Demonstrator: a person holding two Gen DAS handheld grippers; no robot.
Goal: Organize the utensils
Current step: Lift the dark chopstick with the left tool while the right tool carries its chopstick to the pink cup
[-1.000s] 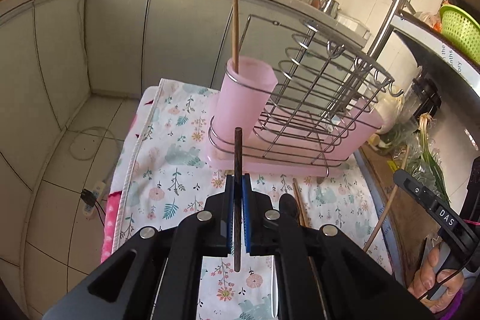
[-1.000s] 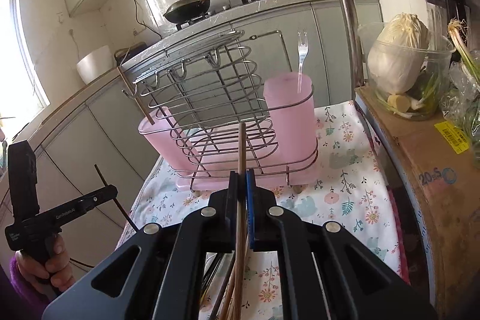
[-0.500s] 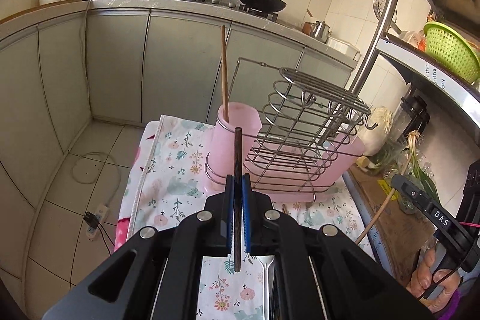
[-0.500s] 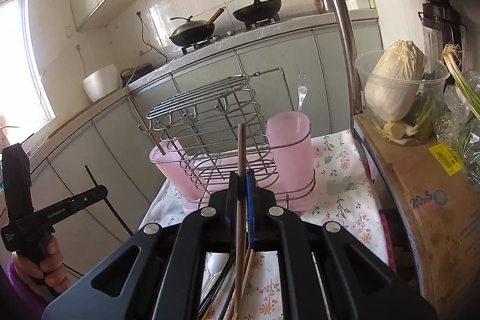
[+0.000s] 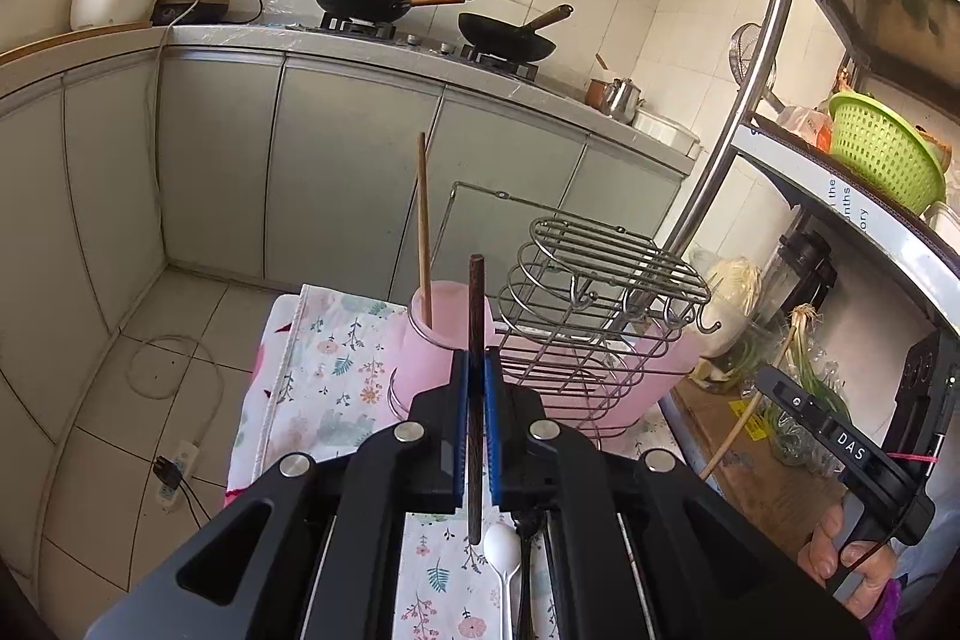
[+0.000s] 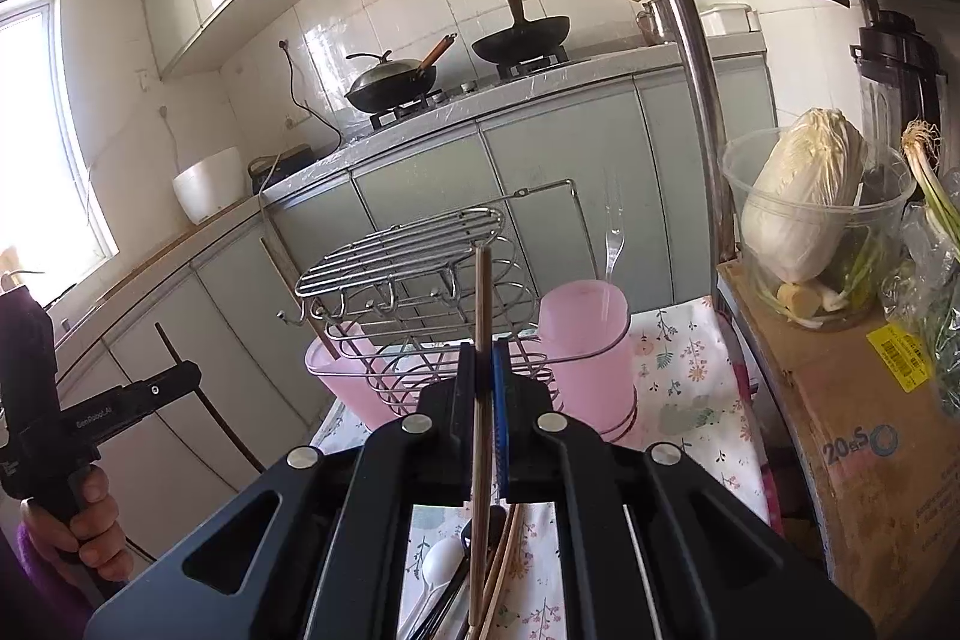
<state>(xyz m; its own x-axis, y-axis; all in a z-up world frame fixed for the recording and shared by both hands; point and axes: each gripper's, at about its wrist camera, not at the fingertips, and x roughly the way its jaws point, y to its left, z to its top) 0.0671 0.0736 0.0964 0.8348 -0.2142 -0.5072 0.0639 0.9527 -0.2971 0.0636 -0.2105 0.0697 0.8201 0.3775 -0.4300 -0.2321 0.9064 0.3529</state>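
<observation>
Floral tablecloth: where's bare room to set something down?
Bare floral tablecloth lies left of the pink cup holding a light chopstick, and another strip runs between the fork's pink cup and the cardboard box. Crowded: the near edge, where the white spoon and loose chopsticks lie.

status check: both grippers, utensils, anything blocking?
Left gripper shut on dark chopstick. Right gripper shut on light chopstick. Pink cups ahead, one holds a fork. Wire rack between cups; path open.
</observation>
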